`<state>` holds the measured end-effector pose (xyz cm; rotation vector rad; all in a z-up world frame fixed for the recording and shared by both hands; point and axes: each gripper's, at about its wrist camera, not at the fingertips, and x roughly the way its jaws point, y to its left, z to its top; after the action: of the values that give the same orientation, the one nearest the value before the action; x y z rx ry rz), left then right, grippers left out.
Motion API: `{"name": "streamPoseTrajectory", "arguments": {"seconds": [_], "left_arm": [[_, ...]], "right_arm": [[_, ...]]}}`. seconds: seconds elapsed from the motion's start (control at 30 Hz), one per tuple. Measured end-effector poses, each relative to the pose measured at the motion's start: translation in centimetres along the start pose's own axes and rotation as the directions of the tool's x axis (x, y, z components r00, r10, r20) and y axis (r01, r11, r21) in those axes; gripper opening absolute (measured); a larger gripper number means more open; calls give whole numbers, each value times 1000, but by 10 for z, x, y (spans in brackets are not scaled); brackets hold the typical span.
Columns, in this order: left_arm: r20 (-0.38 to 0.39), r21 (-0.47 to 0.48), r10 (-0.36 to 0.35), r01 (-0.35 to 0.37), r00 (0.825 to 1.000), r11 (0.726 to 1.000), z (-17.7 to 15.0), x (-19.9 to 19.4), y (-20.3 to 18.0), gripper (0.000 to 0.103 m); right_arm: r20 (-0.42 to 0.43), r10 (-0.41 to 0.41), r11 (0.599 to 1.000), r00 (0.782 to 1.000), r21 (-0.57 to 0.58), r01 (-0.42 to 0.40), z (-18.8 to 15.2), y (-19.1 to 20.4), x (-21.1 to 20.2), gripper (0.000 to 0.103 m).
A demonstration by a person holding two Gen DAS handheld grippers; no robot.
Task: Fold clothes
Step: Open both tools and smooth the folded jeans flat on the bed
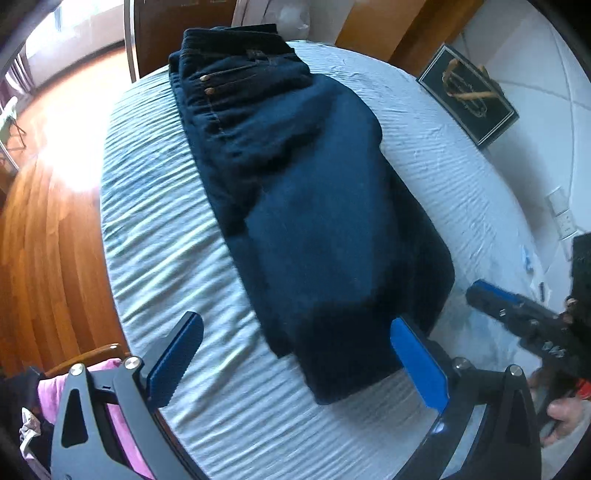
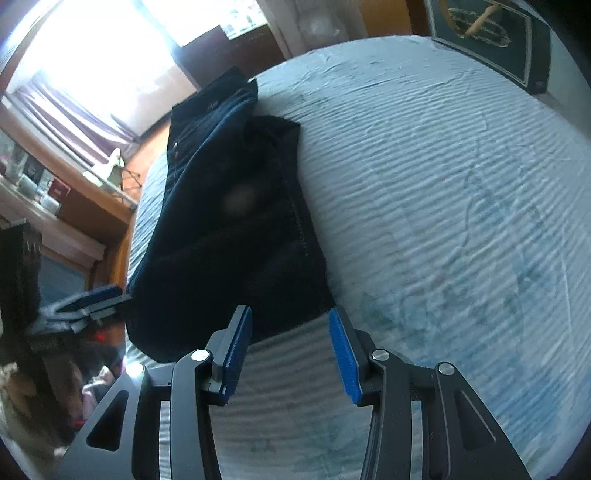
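Observation:
Dark blue jeans (image 1: 306, 206) lie folded lengthwise on a bed with a pale striped sheet (image 1: 155, 236), waistband at the far end. My left gripper (image 1: 295, 354) is open and empty, its blue pads either side of the near folded end, just above it. My right gripper (image 2: 290, 343) is open and empty, at the near right corner of the jeans (image 2: 229, 240). The right gripper also shows in the left wrist view (image 1: 517, 310) at the right edge. The left gripper shows in the right wrist view (image 2: 88, 299) at the left.
A dark framed picture (image 1: 469, 96) leans on the white wall past the bed's right side. Wooden floor (image 1: 48, 229) lies left of the bed. A chair with pink clothing (image 1: 55, 391) stands at the near left. A wooden headboard or cabinet (image 1: 177, 29) is beyond.

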<state>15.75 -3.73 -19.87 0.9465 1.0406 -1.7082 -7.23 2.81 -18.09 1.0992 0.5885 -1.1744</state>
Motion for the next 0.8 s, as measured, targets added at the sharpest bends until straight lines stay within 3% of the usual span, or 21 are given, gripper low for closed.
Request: {"name": "streamPoseTrajectory", "arguments": {"seconds": [0.13, 0.27, 0.3, 0.33, 0.37, 0.4, 0.43, 0.5, 0.6, 0.67, 0.7, 0.73, 0.8], "left_arm": [[1, -13, 82, -82, 997, 997, 1, 20, -9, 103], [-34, -38, 59, -60, 998, 997, -9, 34, -9, 99], [-33, -19, 60, -60, 998, 998, -9, 33, -13, 86], [-33, 2, 61, -61, 998, 998, -10, 31, -17, 66], [-34, 28, 64, -63, 997, 998, -10, 27, -21, 58], [-35, 45, 60, -59, 998, 997, -11, 23, -23, 44], [-36, 49, 49, -47, 998, 998, -12, 19, -23, 35], [-87, 57, 18, -13, 996, 998, -17, 18, -19, 34], [-155, 87, -34, 48, 987, 995, -29, 17, -20, 37], [-138, 108, -46, 62, 989, 992, -25, 2, -22, 40], [-124, 119, -56, 70, 991, 990, -22, -6, -24, 47], [-102, 121, -67, 79, 992, 989, -17, -15, -24, 55], [-37, 102, -90, 94, 995, 990, 1, -31, -20, 62]], "right_arm": [[40, 24, 1000, 999, -16, -23, 13, -1, 5, 44], [22, -14, 998, 1000, -59, 16, 26, 5, 32, 44], [13, -40, 996, 999, -80, 41, 28, 8, 40, 44], [2, -44, 994, 999, -97, 44, 27, 10, 46, 41], [-14, -61, 992, 998, -115, 59, 26, 13, 51, 35], [-28, -79, 989, 996, -126, 75, 24, 16, 51, 18], [-39, -97, 987, 995, -135, 91, 22, 18, 51, 14], [-44, -120, 984, 992, -137, 113, 13, 16, 41, 13], [-120, -129, 988, 984, -101, 117, -1, 2, 38, 13], [-137, -147, 986, 980, -93, 135, -2, 1, 32, 19], [-123, -152, 986, 981, -91, 141, 1, 2, 26, 27], [-84, -161, 984, 983, -89, 153, 5, 4, 14, 28], [5, -143, 986, 990, -83, 142, 15, 8, -8, 30]]}}
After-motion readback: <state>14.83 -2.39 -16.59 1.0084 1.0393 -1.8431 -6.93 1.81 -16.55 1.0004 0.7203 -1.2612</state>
